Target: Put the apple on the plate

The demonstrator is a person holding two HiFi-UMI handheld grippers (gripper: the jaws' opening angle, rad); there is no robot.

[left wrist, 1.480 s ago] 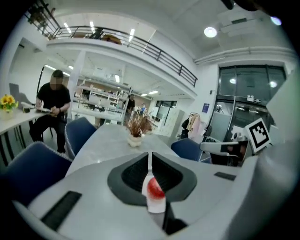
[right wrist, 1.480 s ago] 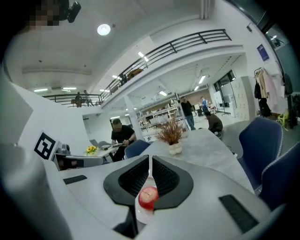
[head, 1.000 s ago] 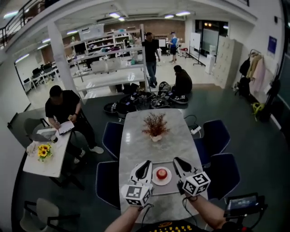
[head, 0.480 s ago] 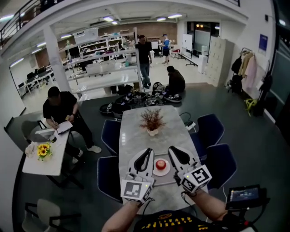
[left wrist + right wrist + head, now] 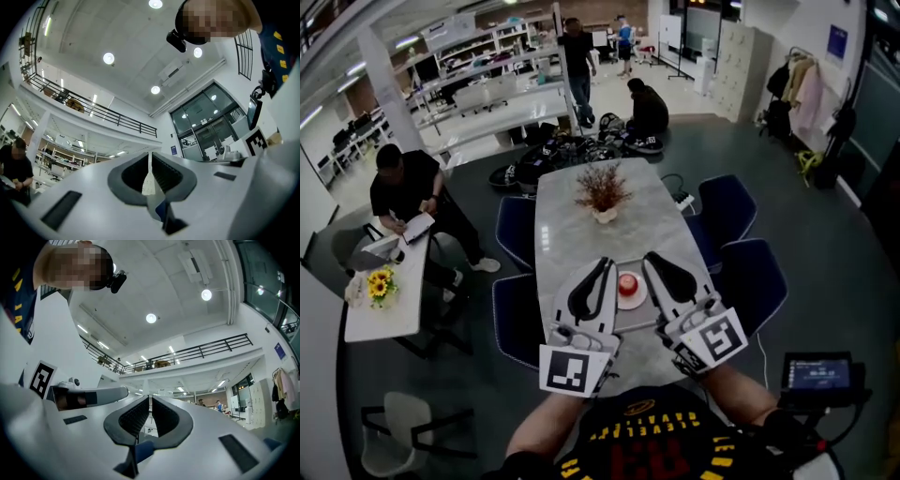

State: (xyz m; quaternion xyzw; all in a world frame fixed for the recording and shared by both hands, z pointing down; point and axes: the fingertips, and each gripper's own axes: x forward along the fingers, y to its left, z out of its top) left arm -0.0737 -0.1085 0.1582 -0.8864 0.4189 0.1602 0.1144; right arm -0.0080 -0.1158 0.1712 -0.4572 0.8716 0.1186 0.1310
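In the head view a red apple rests on a small white plate in the middle of the long marble table. My left gripper is held up just left of the plate and hides its left rim. On the plate's other side, my right gripper is raised too. Neither touches the apple. The left gripper view shows the left gripper shut and empty, aimed at the ceiling. The right gripper in its own view is likewise shut on nothing.
A vase of dried flowers stands farther along the table. Blue chairs line both sides. A person sits writing at a side table with yellow flowers. More people are at the back. A small screen is at lower right.
Both grippers have come up toward the head camera and tilted upward, so they look larger. The view has shifted farther down. The apple stays on the plate.
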